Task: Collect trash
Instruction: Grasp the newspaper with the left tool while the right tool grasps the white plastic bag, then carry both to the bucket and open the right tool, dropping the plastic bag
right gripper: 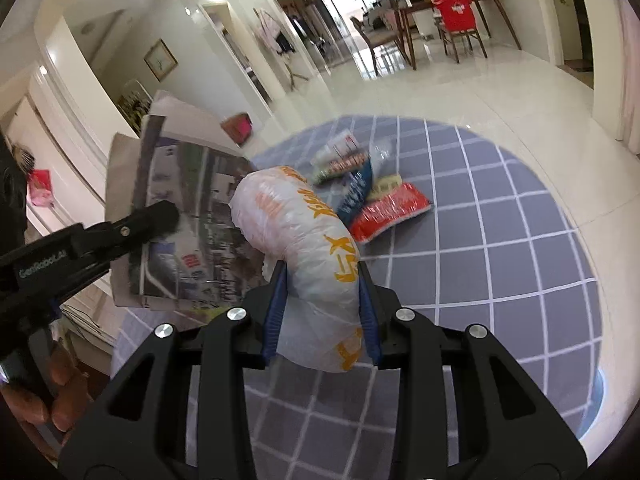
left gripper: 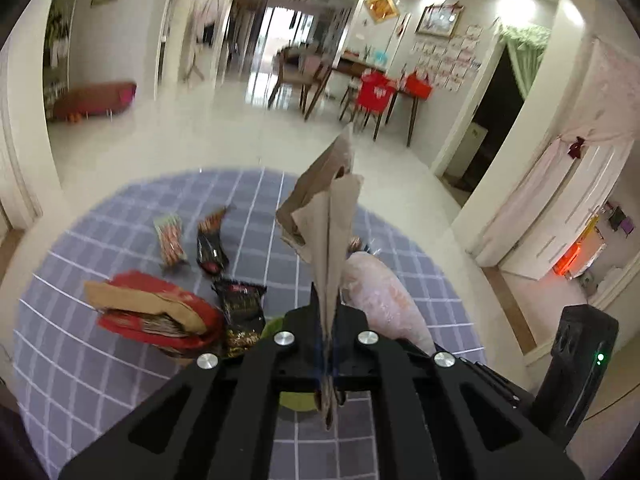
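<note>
My left gripper [left gripper: 329,320] is shut on a folded newspaper [left gripper: 332,232], held edge-on and raised above the round table. The right wrist view shows the same newspaper [right gripper: 188,220] flat-on with the left gripper [right gripper: 160,216] clamped on it. My right gripper [right gripper: 322,296] is shut on a white plastic bag with orange print [right gripper: 304,240], held above the table; it also shows in the left wrist view [left gripper: 380,292]. Snack wrappers lie on the table: a red packet [right gripper: 390,210], a blue one [right gripper: 356,196], black ones [left gripper: 242,300].
The round table has a grey-blue checked cloth [right gripper: 500,280]. A red and brown wrapper pile [left gripper: 156,312] lies at its left. A dining table with red-covered chairs [left gripper: 372,92] stands farther back on a glossy floor. White doors [left gripper: 560,200] are on the right.
</note>
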A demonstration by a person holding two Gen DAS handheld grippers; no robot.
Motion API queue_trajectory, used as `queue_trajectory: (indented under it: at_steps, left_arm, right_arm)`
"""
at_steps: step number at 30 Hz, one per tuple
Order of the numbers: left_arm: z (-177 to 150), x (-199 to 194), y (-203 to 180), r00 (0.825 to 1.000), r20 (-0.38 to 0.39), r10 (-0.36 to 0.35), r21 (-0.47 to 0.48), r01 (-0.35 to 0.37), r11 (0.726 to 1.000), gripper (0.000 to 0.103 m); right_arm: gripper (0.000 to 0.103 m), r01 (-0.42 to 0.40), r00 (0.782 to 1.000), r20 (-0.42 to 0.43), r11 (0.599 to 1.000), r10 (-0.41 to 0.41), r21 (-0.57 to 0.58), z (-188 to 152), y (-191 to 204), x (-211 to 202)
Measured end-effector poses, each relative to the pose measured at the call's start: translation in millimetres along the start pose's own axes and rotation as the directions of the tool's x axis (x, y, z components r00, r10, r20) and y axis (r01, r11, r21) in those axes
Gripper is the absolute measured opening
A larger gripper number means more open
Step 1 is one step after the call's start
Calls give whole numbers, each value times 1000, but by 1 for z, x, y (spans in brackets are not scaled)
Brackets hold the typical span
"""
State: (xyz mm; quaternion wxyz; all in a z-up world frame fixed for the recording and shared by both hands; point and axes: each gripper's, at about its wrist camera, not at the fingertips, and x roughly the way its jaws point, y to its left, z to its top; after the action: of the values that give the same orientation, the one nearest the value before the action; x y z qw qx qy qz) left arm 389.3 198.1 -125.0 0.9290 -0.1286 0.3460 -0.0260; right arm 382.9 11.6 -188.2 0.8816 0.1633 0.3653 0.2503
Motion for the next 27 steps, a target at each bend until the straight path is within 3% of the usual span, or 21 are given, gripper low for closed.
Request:
queue_trajectory:
  at_steps: [5, 12, 20, 27]
  left_arm:
    - [-2, -53, -23, 996, 92, 12, 46, -17, 999, 3]
    - [-21, -90, -71, 993, 105, -50, 118, 38, 992, 3]
    - [-75, -80, -171, 984, 9, -178, 248, 170, 954, 3]
    - [-148, -19, -255, 953, -165, -256, 340, 298, 892, 3]
  right_arm:
    - [33, -39, 997, 63, 999, 39, 2, 5, 8, -44]
    - [33, -24, 988, 152, 999, 19, 30, -3, -8, -114]
    - [33, 103, 957, 246, 974, -152, 201, -56, -99, -210]
    - [33, 278, 905, 202, 880, -375, 386, -122, -197, -255]
